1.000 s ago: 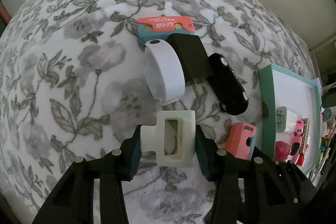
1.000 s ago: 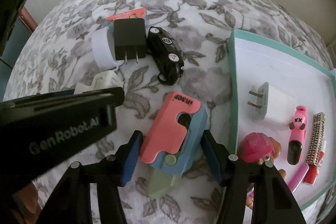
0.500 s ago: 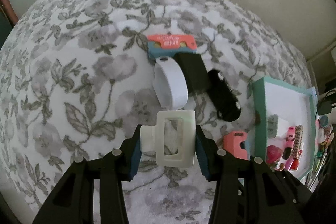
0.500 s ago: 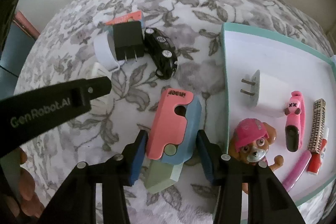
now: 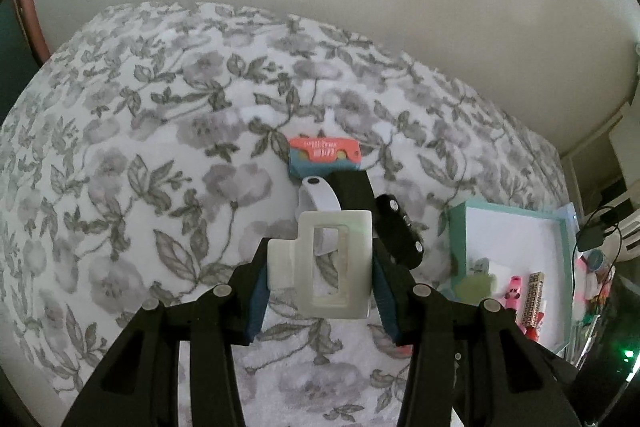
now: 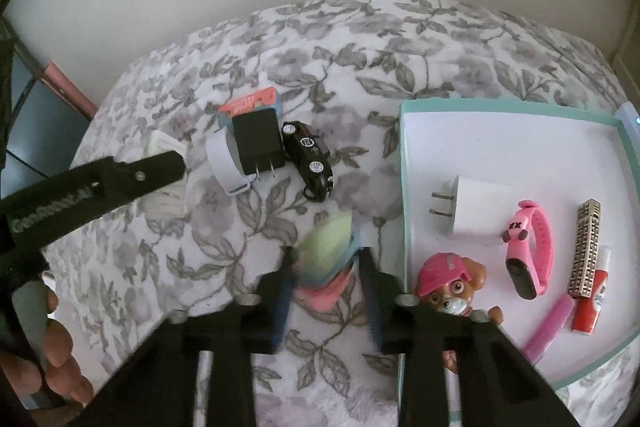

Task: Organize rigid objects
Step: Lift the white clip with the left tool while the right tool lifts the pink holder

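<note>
My left gripper (image 5: 320,267) is shut on a white rectangular plastic frame (image 5: 334,263), held above the floral bedspread. My right gripper (image 6: 326,275) is shut on a pink, blue and green folding block (image 6: 326,259), lifted and tilted, blurred, just left of the teal-rimmed white tray (image 6: 404,187). On the bedspread lie a black plug adapter (image 6: 258,143), a white wristband (image 6: 224,163), a black toy car (image 6: 310,155) and a second pink and blue block (image 5: 324,157). The left gripper also shows in the right wrist view (image 6: 160,167).
The tray holds a white charger (image 6: 476,207), a pink watch (image 6: 528,247), a puppy figure (image 6: 448,283), a tower model (image 6: 584,247), a red tube (image 6: 592,303) and a pink stick (image 6: 548,323). Wall behind the bed; clutter and cables at far right (image 5: 596,239).
Both grippers have risen from the bedspread with their objects. The right one has lifted and tilted the pink-blue block, now showing its green side. The left one carries the white frame higher.
</note>
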`<act>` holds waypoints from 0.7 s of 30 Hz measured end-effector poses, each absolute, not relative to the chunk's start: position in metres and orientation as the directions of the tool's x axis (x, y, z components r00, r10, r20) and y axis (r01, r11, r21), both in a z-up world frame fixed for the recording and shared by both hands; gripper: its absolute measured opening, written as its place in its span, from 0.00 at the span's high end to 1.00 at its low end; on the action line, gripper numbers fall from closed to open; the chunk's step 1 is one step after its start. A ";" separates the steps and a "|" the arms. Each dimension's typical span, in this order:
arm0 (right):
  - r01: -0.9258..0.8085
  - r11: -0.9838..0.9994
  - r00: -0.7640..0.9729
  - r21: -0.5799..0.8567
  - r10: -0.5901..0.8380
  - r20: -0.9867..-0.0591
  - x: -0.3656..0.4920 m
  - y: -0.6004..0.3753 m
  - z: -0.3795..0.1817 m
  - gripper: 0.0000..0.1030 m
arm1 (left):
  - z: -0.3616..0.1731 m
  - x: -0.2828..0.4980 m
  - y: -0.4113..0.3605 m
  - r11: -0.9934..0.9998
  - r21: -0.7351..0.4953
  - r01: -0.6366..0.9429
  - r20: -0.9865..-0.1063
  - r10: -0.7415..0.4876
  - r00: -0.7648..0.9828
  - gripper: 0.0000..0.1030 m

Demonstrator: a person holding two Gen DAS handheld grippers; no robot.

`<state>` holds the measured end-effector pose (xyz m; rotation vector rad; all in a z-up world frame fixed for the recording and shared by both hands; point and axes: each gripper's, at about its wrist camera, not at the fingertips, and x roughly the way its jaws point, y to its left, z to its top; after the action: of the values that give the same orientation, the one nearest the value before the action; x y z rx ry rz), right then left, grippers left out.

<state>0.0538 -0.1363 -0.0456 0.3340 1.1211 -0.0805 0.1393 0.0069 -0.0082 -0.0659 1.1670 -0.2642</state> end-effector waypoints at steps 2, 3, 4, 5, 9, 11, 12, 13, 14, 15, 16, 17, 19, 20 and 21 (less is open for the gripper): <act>0.231 0.947 0.439 0.225 0.104 -0.893 0.053 -0.137 -0.047 0.76 | -0.007 0.139 0.007 0.967 -0.186 0.171 -0.899 -0.238 0.369 0.54; 0.232 0.945 0.437 0.229 0.108 -0.893 0.053 -0.138 -0.047 0.76 | -0.007 0.139 0.008 0.967 -0.188 0.171 -0.899 -0.239 0.366 0.54; 0.232 0.945 0.436 0.229 0.110 -0.893 0.056 -0.137 -0.050 0.76 | -0.008 0.139 0.008 0.967 -0.189 0.169 -0.902 -0.239 0.359 0.54; 0.228 0.946 0.435 0.229 0.111 -0.894 0.057 -0.136 -0.051 0.76 | -0.010 0.139 0.008 0.967 -0.190 0.168 -0.904 -0.239 0.354 0.54; 0.204 0.955 0.434 0.214 0.108 -0.894 0.058 -0.132 -0.054 0.76 | -0.021 0.140 0.007 0.969 -0.187 0.160 -0.917 -0.231 0.324 0.54; 0.198 0.959 0.406 0.201 0.106 -0.908 0.060 -0.129 -0.062 0.76 | -0.027 0.139 0.007 0.969 -0.190 0.157 -0.923 -0.231 0.308 0.54; 0.198 0.961 0.395 0.193 0.102 -0.913 0.062 -0.127 -0.068 0.76 | -0.030 0.139 0.006 0.969 -0.191 0.156 -0.925 -0.231 0.302 0.54; 0.194 0.964 0.380 0.182 0.097 -0.920 0.064 -0.126 -0.075 0.76 | -0.034 0.139 0.006 0.969 -0.189 0.156 -0.928 -0.229 0.294 0.54; 0.193 0.965 0.373 0.179 0.096 -0.923 0.066 -0.126 -0.079 0.76 | -0.036 0.140 0.006 0.970 -0.189 0.155 -0.930 -0.227 0.288 0.54; 0.194 0.965 0.365 0.176 0.096 -0.926 0.068 -0.125 -0.084 0.78 | -0.039 0.140 0.006 0.970 -0.189 0.153 -0.933 -0.226 0.281 0.54; 0.195 0.966 0.360 0.170 0.091 -0.929 0.070 -0.125 -0.089 0.78 | -0.043 0.140 0.006 0.970 -0.191 0.150 -0.936 -0.226 0.270 0.54; 0.193 0.968 0.360 0.162 0.084 -0.929 0.072 -0.125 -0.091 0.78 | -0.045 0.141 0.006 0.971 -0.190 0.148 -0.938 -0.224 0.264 0.54; 0.187 0.971 0.367 0.152 0.074 -0.927 0.076 -0.123 -0.092 0.78 | -0.051 0.142 0.006 0.972 -0.188 0.144 -0.944 -0.219 0.248 0.54; 0.185 0.971 0.369 0.150 0.073 -0.926 0.077 -0.123 -0.092 0.78 | -0.054 0.142 0.006 0.972 -0.187 0.143 -0.946 -0.217 0.242 0.54; 0.183 0.971 0.372 0.151 0.074 -0.925 0.079 -0.122 -0.093 0.78 | -0.056 0.142 0.006 0.972 -0.186 0.142 -0.948 -0.215 0.235 0.54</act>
<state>0.0788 -0.1224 -0.0929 0.2449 1.1914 -0.0708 0.1423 0.0057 -0.0558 -0.0649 1.3106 -0.2455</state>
